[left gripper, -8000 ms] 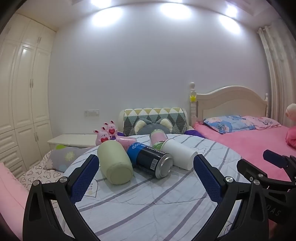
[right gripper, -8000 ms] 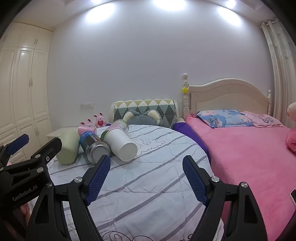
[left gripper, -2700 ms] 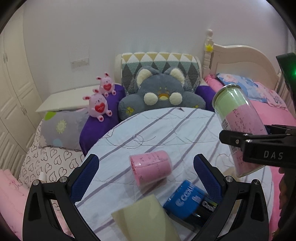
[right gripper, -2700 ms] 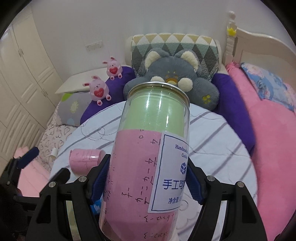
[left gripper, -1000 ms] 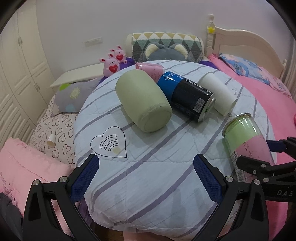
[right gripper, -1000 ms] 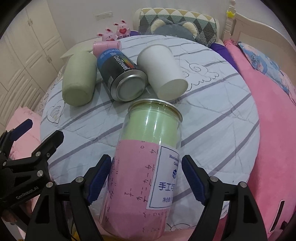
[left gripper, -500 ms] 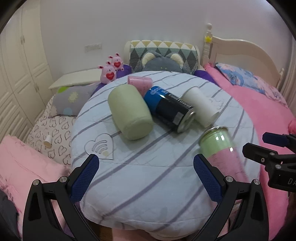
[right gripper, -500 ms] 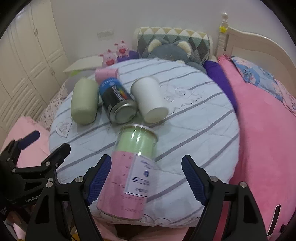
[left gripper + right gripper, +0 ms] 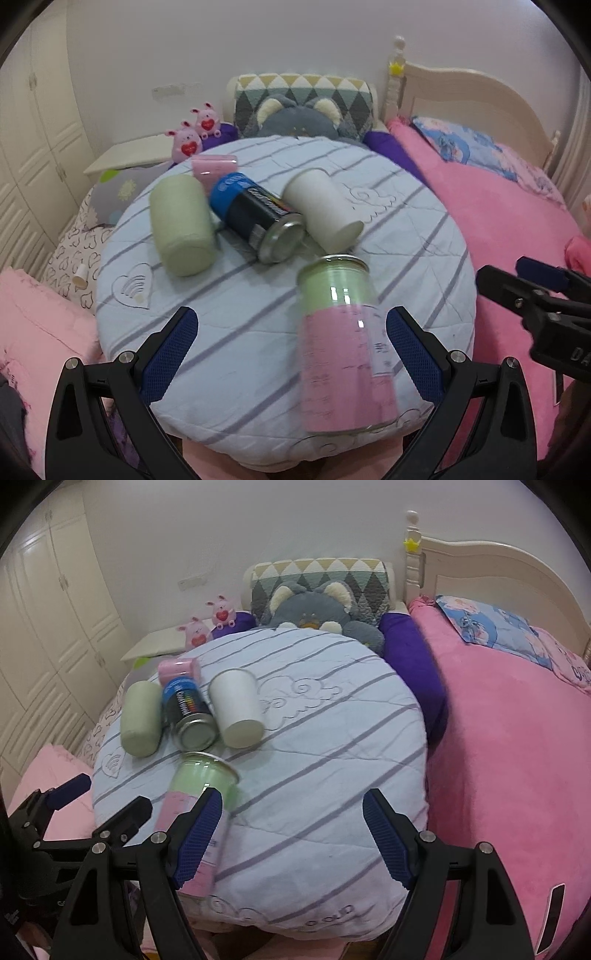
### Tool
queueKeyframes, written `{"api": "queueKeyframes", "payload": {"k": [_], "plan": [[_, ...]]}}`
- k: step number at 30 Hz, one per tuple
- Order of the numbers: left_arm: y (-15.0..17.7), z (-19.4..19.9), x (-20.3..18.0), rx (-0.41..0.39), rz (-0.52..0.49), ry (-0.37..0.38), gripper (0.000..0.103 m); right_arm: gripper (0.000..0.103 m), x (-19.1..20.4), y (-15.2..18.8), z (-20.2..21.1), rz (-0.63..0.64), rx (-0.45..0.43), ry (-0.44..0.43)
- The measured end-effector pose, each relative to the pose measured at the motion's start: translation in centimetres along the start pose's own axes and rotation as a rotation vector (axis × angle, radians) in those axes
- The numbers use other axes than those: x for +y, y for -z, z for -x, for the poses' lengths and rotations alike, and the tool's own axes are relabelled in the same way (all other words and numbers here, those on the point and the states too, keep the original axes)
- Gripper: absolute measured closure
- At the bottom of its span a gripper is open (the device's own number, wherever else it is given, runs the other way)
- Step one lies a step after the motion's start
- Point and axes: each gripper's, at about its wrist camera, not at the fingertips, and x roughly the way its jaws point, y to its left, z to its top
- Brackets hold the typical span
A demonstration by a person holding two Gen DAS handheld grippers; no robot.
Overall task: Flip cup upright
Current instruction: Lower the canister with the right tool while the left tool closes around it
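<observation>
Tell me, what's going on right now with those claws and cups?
Left gripper open, right gripper open, both empty. Pink-and-green jar standing upright near table edge. Four others lie tipped behind.

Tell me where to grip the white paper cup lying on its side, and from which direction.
Grip the white paper cup across its mid-body, coming down from above with fingers either side of the wall. It lies on the quilted table, wide end toward the cameras, beside the blue-and-black can on its left, so that gap looks tight. The right gripper is open and has the clearer side.
</observation>
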Motion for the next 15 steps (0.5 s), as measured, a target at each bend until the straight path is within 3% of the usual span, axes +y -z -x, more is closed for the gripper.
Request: {"api": "queueKeyframes", "payload": {"k": [6,15], "plan": [[-0.4,-2.3,-2.5,0.068,-0.029,-0.030,0.000,0.023,-3.2,-0.2,-0.8,-0.042,-0.003,0.000],[-1.4,-5.1,-3.4,0.127,-0.007,-0.060,0.000,0.023,-4.7,-0.3,-5.0,-0.033,0.100,-0.035]]}}
